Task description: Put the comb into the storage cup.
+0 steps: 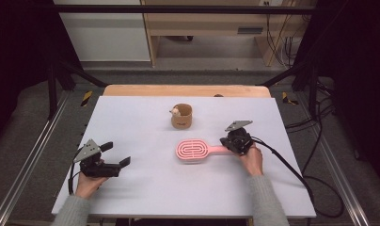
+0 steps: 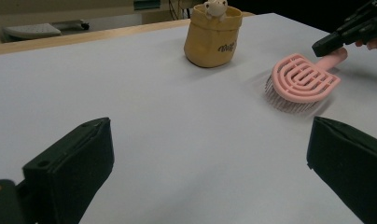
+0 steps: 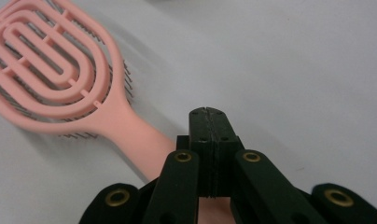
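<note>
Two grippers work a pale grey table (image 1: 131,197); the left gripper (image 1: 114,157) hovers low at the left with jaws spread wide, holding nothing, seemingly waiting; mid-table a small tan fabric pot (image 1: 181,117) with a little toy figure inside stands behind, apart, blocking nothing; a pink plastic vented hairbrush (image 1: 193,150) lies bristles down; the right gripper (image 1: 231,142) sits over its handle, jaws pressed together, handle passing beneath, so whether it pinches I cannot tell.

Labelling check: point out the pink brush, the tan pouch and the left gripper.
pink brush (image 1: 193,150), high view, middle of its head
tan pouch (image 2: 211,39), left gripper view, front wall
left gripper (image 1: 115,157), high view, between its open jaws
</note>
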`<state>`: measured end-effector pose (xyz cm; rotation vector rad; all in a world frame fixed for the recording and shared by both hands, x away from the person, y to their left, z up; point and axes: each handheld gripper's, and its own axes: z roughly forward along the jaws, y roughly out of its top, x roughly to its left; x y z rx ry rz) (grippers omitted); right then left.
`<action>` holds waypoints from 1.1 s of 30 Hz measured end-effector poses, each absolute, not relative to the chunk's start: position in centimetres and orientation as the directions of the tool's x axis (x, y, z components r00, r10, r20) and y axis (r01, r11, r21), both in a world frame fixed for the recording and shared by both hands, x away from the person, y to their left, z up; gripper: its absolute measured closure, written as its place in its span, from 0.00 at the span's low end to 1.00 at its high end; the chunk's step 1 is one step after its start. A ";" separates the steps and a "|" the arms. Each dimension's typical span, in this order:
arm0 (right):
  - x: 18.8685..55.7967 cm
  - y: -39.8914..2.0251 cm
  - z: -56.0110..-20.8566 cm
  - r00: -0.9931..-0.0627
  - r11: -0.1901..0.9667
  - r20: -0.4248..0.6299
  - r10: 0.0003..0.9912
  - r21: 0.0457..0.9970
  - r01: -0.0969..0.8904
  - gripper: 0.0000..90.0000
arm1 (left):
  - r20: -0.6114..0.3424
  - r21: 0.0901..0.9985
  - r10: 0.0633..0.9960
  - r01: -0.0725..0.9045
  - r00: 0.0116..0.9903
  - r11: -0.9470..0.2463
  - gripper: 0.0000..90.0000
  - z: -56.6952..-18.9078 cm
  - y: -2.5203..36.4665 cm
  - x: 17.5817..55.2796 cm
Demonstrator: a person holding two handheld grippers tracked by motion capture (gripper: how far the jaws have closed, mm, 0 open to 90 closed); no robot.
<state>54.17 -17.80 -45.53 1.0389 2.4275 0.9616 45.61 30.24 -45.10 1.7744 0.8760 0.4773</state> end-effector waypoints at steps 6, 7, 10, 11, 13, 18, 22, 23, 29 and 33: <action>53.6 -18.0 -45.7 -0.682 0.515 -0.041 0.730 0.690 0.509 1.00 | -0.087 0.925 0.754 0.334 0.651 -0.182 0.01 -45.1 30.2 45.6; 53.5 -18.0 -45.8 -0.684 0.514 -0.041 0.729 0.692 0.506 1.00 | -0.087 0.925 0.754 0.334 0.651 -0.182 0.01 -45.1 30.2 45.6; 53.3 -18.1 -45.8 -0.685 0.514 -0.040 0.727 0.693 0.505 1.00 | -0.086 0.925 0.754 0.333 0.651 -0.182 0.01 -45.1 30.2 45.6; 53.2 -18.1 -45.8 -0.687 0.515 -0.038 0.725 0.693 0.505 1.00 | -0.086 0.925 0.754 0.333 0.651 -0.182 0.01 -45.1 30.2 45.6; 53.1 -18.1 -45.8 -0.690 0.515 -0.037 0.723 0.695 0.502 1.00 | -0.086 0.925 0.754 0.334 0.651 -0.183 0.01 -45.1 30.2 45.6; 52.8 -18.1 -45.9 -0.697 0.518 -0.031 0.716 0.693 0.501 1.00 | -0.084 0.925 0.754 0.332 0.652 -0.183 0.01 -45.1 30.2 45.6; 52.4 -18.0 -46.1 -0.703 0.521 -0.027 0.710 0.693 0.499 1.00 | -0.086 0.925 0.754 0.333 0.651 -0.182 0.01 -45.1 30.2 45.6; 52.4 -18.0 -46.1 -0.703 0.521 -0.027 0.710 0.693 0.499 1.00 | -0.086 0.925 0.754 0.333 0.651 -0.182 0.01 -45.1 30.2 45.6; 51.7 -17.9 -46.2 -0.712 0.531 -0.031 0.701 0.689 0.493 1.00 | -0.085 0.926 0.754 0.332 0.651 -0.182 0.01 -45.1 30.2 45.6; 51.6 -17.9 -46.3 -0.714 0.530 -0.030 0.700 0.691 0.491 1.00 | -0.085 0.926 0.754 0.332 0.651 -0.182 0.01 -45.1 30.2 45.6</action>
